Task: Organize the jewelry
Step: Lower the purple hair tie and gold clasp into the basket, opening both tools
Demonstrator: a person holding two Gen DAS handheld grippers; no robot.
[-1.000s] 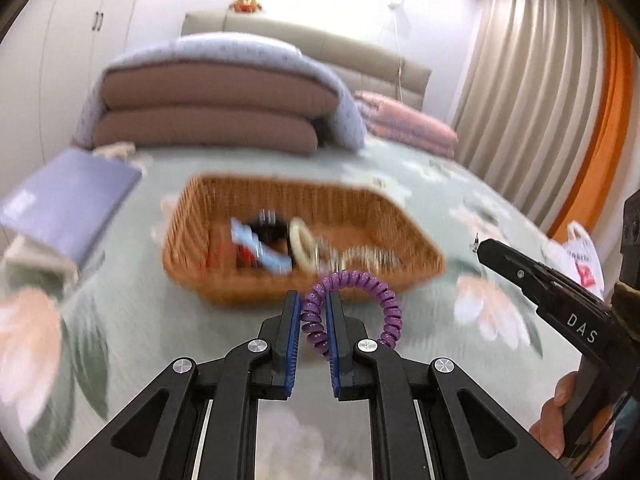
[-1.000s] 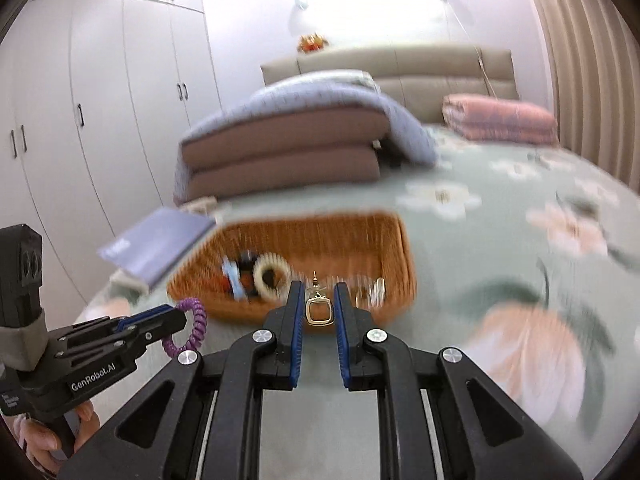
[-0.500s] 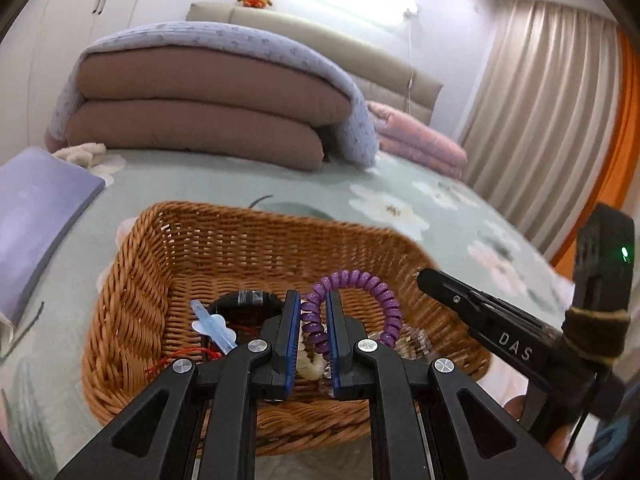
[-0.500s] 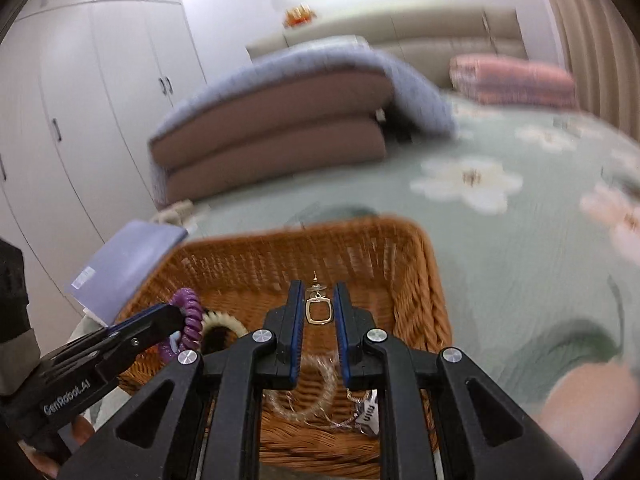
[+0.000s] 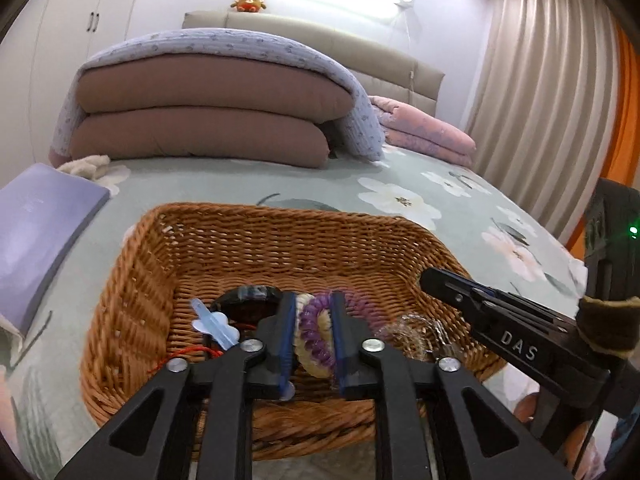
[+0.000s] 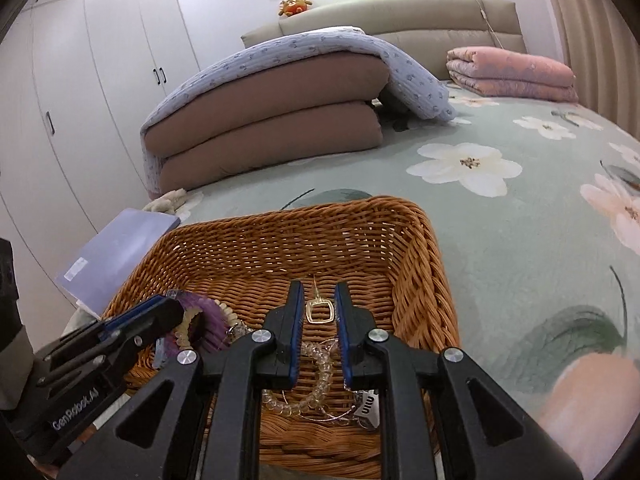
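Purple coil bracelet (image 5: 316, 332) between left tool (image 5: 314, 334) fingers, over wicker basket (image 5: 132, 280).

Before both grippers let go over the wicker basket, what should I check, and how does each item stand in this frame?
1. Left gripper over the brown wicker basket: ok.
2. Purple spiral hair tie sits between its jaws: ok; grip cannot tell.
3. Right gripper over basket: ok.
4. Small gold rectangular pendant between its jaws: ok; firmly pinched: cannot tell.
5. Grippers apart: ok.
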